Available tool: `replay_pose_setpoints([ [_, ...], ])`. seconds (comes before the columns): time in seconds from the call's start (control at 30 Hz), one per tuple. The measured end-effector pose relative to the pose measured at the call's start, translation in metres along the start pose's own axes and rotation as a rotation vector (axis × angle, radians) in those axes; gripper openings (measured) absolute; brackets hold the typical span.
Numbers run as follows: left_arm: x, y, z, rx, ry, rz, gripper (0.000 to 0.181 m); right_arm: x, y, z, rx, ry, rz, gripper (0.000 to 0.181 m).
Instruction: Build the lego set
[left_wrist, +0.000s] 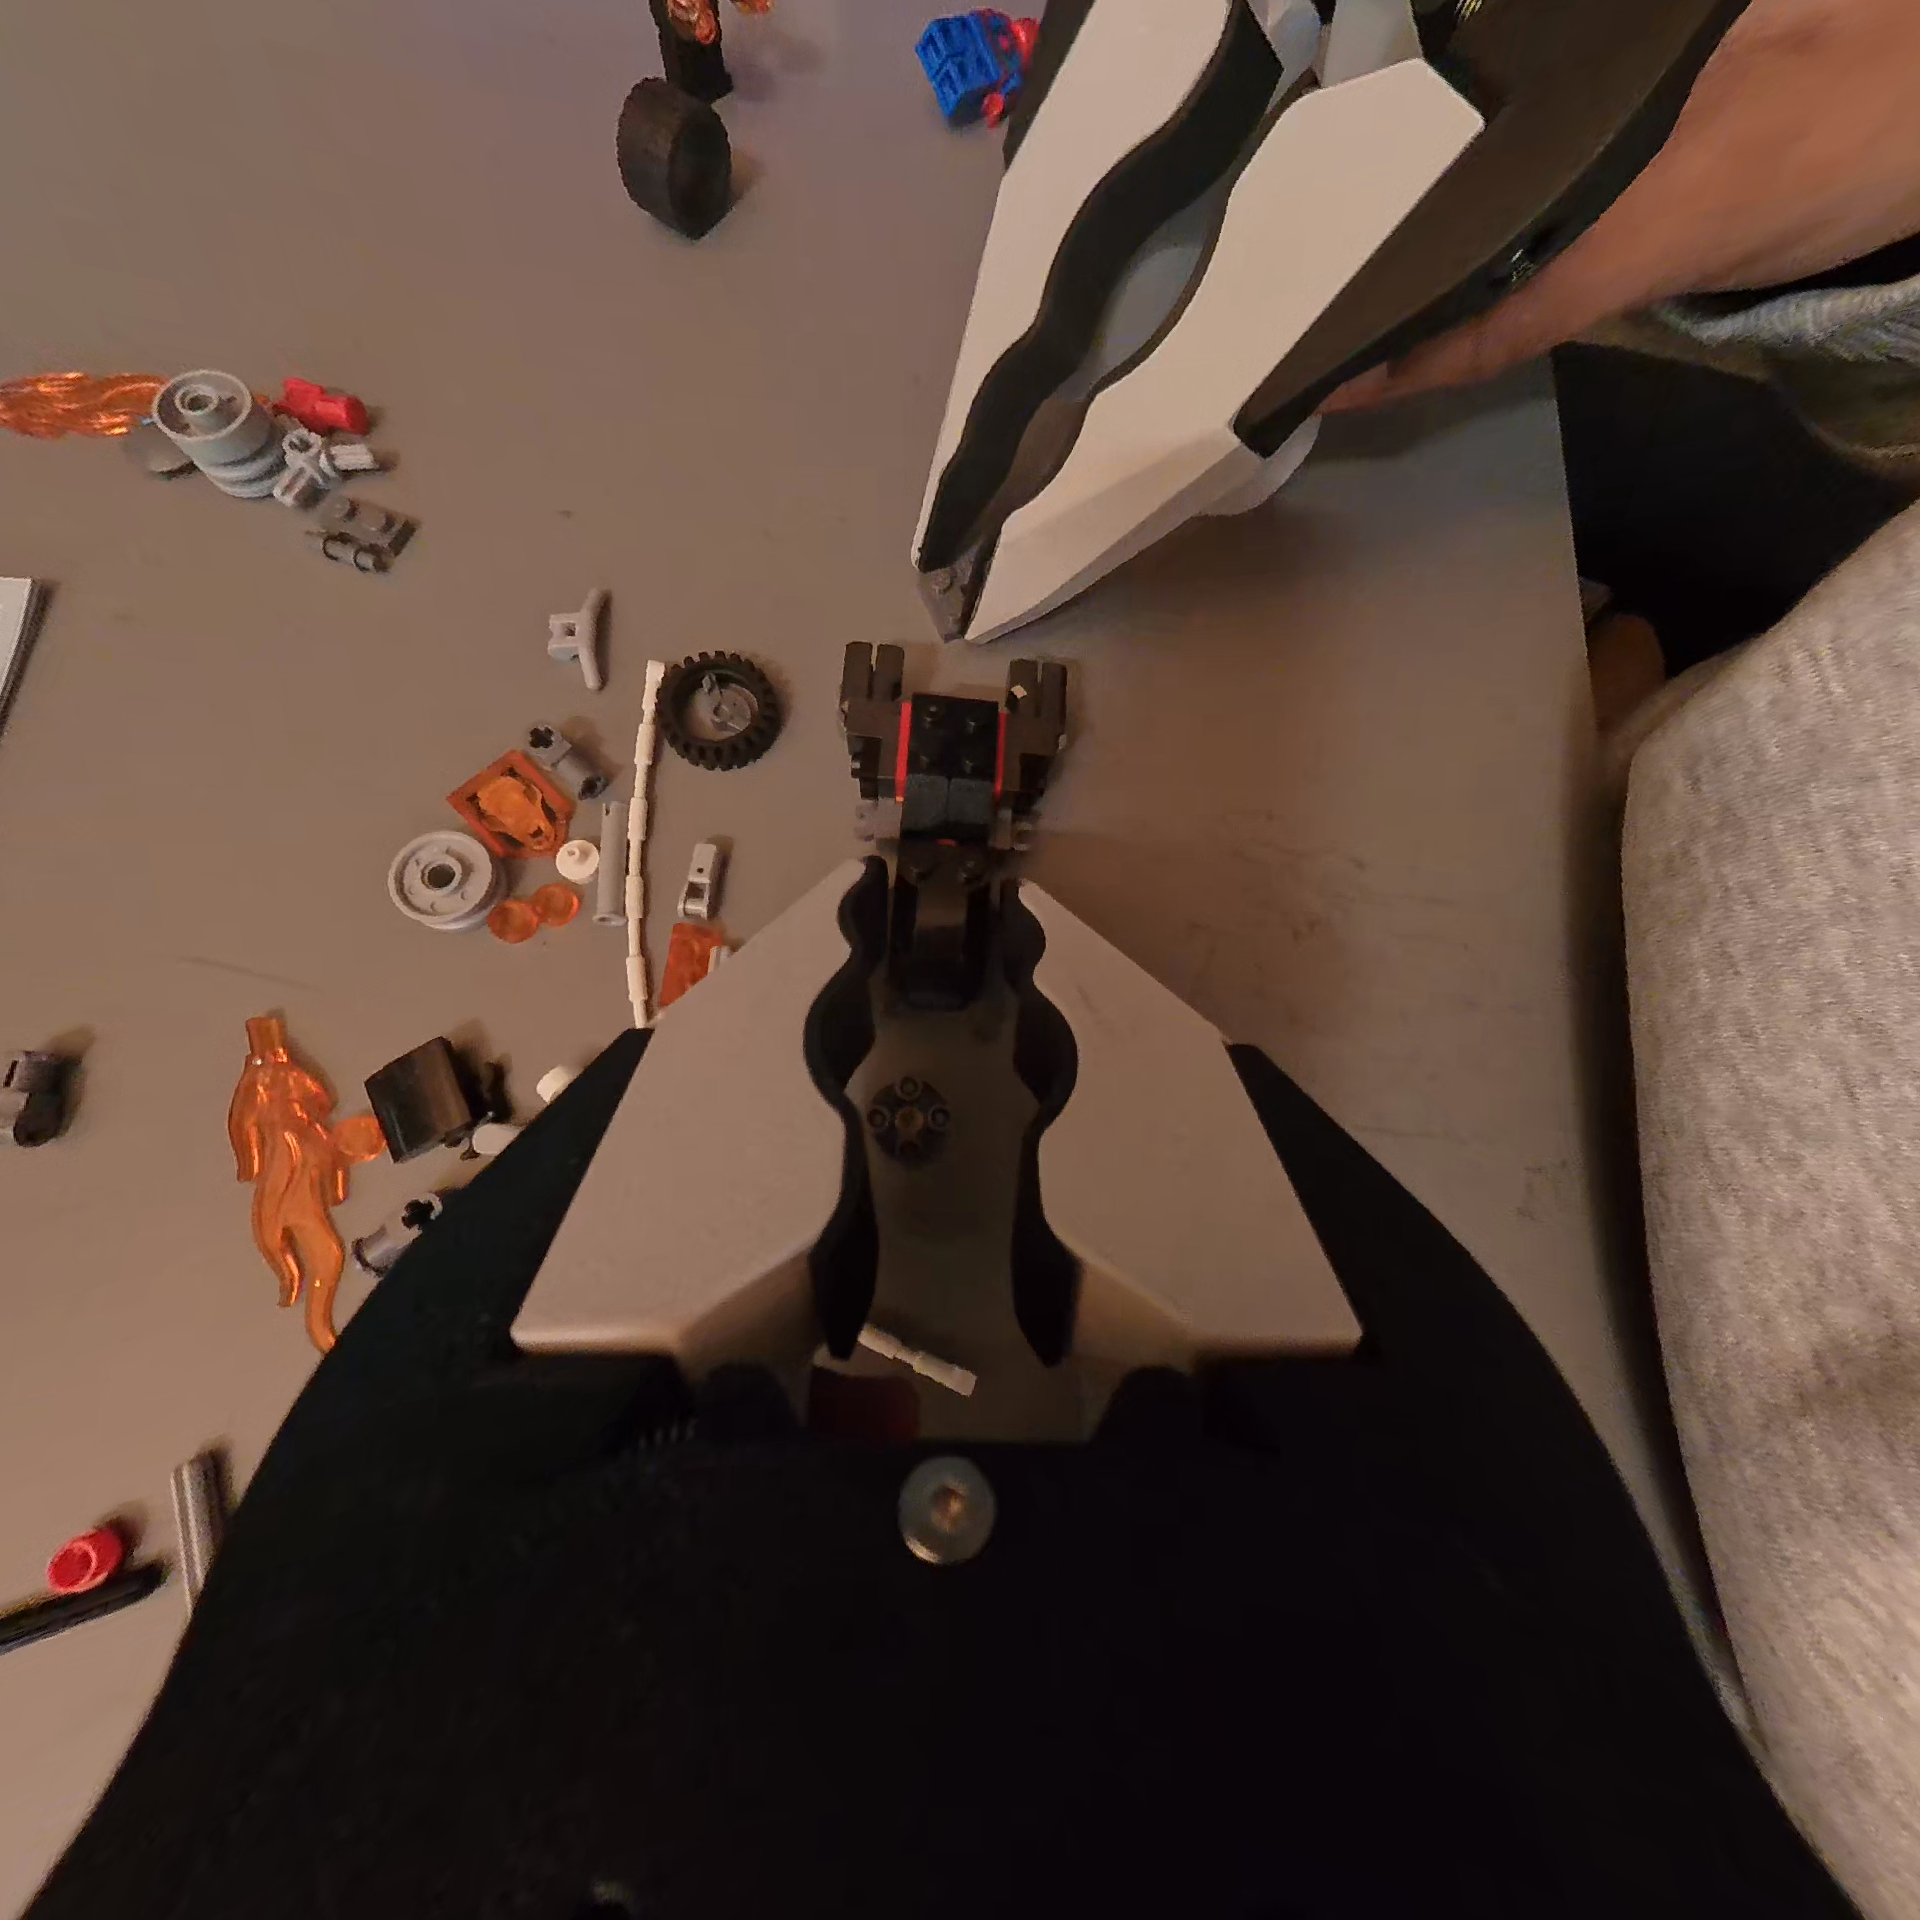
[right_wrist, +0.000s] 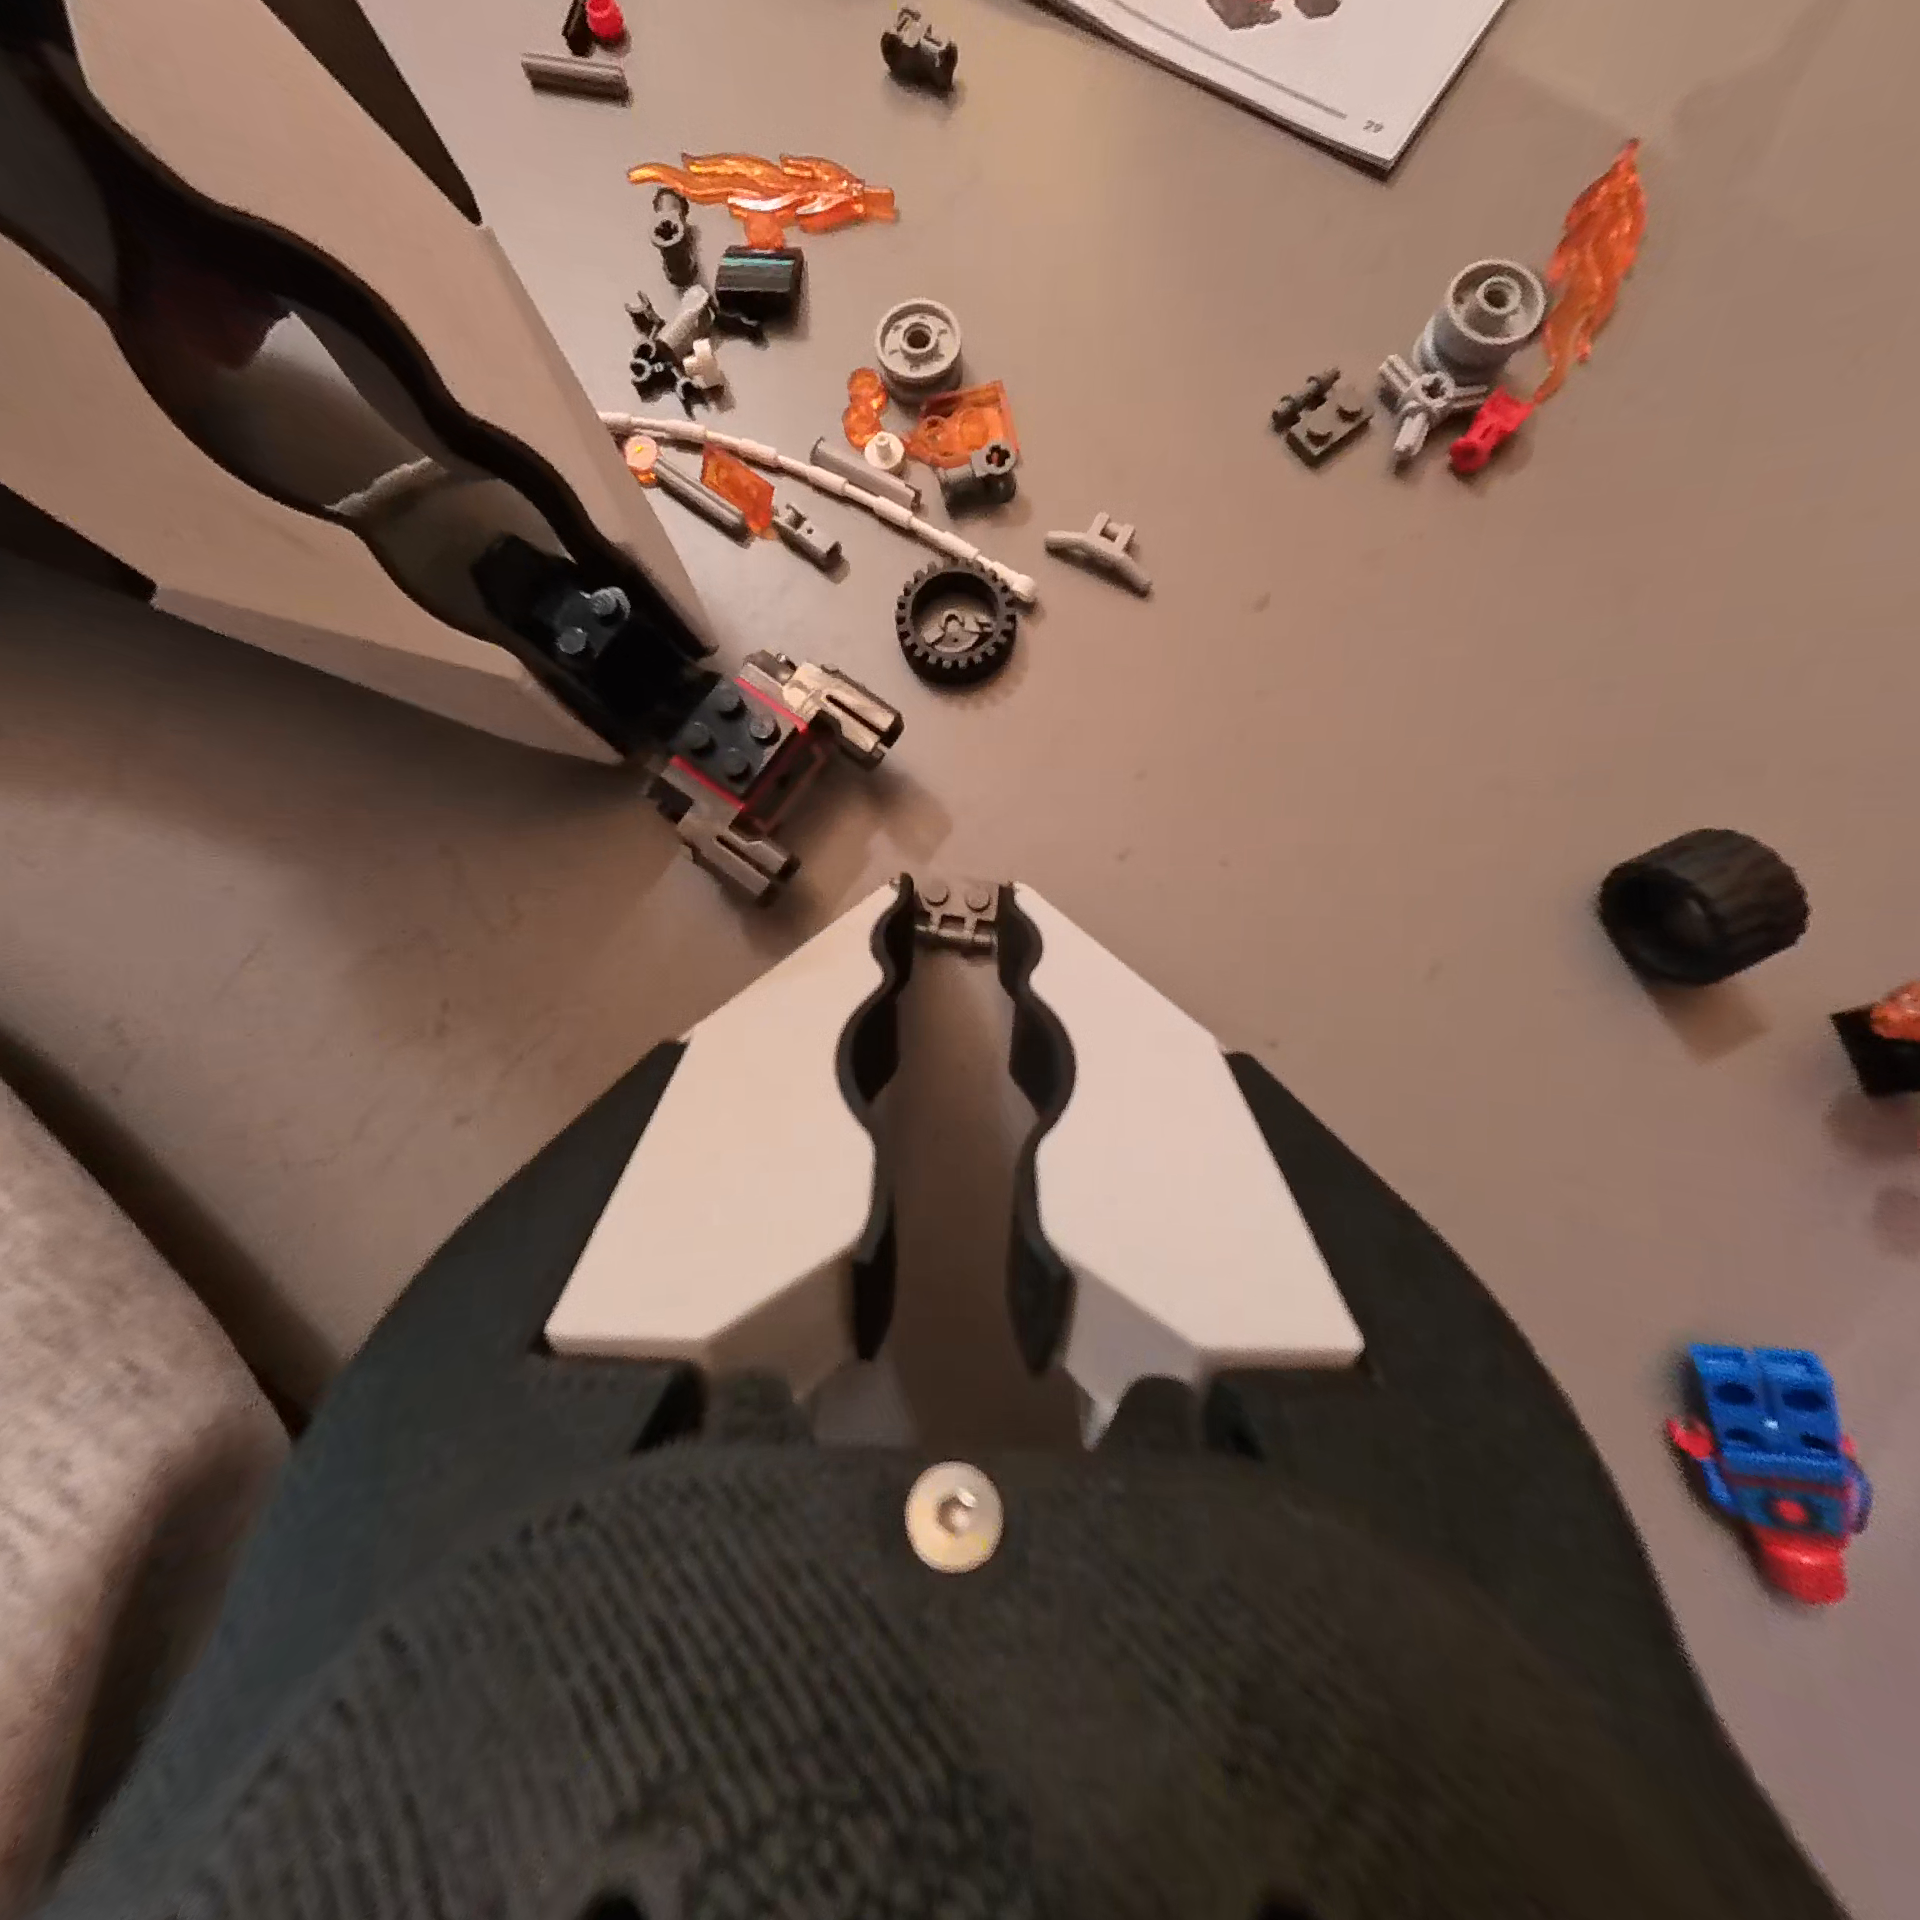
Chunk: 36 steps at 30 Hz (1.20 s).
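My left gripper (left_wrist: 943, 883) is shut on the rear of a black, red and grey lego assembly (left_wrist: 951, 748) that rests on the grey table. The assembly also shows in the right wrist view (right_wrist: 743, 769), held by the left gripper (right_wrist: 665, 717). My right gripper (right_wrist: 954, 899) is shut on a small grey two-stud plate (right_wrist: 954, 912), just right of and apart from the assembly. In the left wrist view the right gripper (left_wrist: 951, 603) hovers just beyond the assembly's far end.
Loose parts lie to the left: a small black gear wheel (left_wrist: 719, 710), grey hubs (left_wrist: 447, 878), orange flame pieces (left_wrist: 291, 1164), a white chain (left_wrist: 642, 831), a large black tyre (right_wrist: 1704, 904), a blue and red figure (right_wrist: 1766, 1455). An instruction booklet (right_wrist: 1278, 62) lies far off. Table edge runs right (left_wrist: 1569, 727).
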<state>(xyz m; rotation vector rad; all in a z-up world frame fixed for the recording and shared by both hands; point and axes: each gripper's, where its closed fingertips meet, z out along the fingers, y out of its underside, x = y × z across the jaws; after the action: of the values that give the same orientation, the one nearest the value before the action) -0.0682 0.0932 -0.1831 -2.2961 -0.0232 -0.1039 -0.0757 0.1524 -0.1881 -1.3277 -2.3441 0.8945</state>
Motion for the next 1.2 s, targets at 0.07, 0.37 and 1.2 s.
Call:
replay_pose_setpoints([
  [0.07,0.000,0.000,0.000,0.000,0.000,0.001,0.020,0.003,-0.001,-0.001,-0.001,0.009,-0.037,0.014],
  [0.37,0.005,0.001,0.001,-0.005,0.050,0.000,0.018,-0.036,-0.031,-0.018,0.153,-0.357,-0.599,0.014],
  [1.2,0.005,0.000,0.001,-0.006,0.080,-0.013,0.017,-0.042,-0.023,-0.006,-0.260,-0.533,-0.845,0.013],
])
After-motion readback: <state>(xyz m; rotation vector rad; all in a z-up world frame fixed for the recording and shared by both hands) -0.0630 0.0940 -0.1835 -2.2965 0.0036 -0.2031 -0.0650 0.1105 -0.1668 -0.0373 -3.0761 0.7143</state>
